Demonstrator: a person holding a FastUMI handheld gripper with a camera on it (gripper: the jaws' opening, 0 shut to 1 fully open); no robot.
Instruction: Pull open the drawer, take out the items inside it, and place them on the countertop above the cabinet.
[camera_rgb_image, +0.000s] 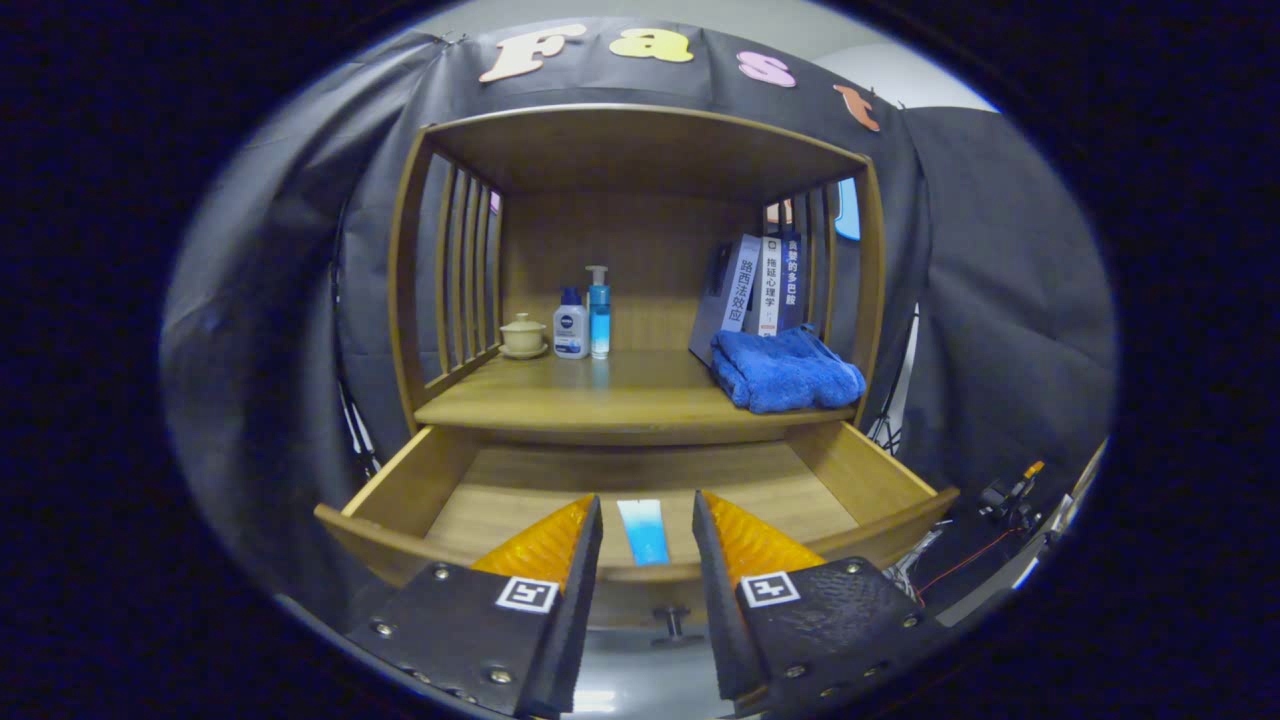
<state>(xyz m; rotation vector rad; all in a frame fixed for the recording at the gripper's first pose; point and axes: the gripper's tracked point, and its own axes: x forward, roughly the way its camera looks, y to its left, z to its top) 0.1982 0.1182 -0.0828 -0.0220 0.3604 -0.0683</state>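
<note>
The drawer (640, 490) stands pulled out of the wooden cabinet (640, 260), its front rail curving across just ahead of the claw (647, 525). Inside it lies one item, a slim tube (643, 530), flat on the drawer floor with its long axis running from 12 to 6 o'clock, toward the claw. It fades from white at the far end to bright blue at the near end, and the near tip is hidden behind the drawer's front rail. The tube sits in the gap between the two fingers, beyond their tips. The claw is spread apart, gripping nothing, and hangs above the front rail. A small round knob (673, 625) shows under the rail at 6 o'clock.

Above the drawer, the worktop (620, 395) carries a small lidded cup (523, 335) on a saucer at 10 o'clock, and just beside it a short white and blue bottle (570, 325) and a taller blue pump bottle (598, 312), both upright. At 2 o'clock a folded blue towel (785, 370) lies in front of a few books (760, 285) that lean against the slatted side.
</note>
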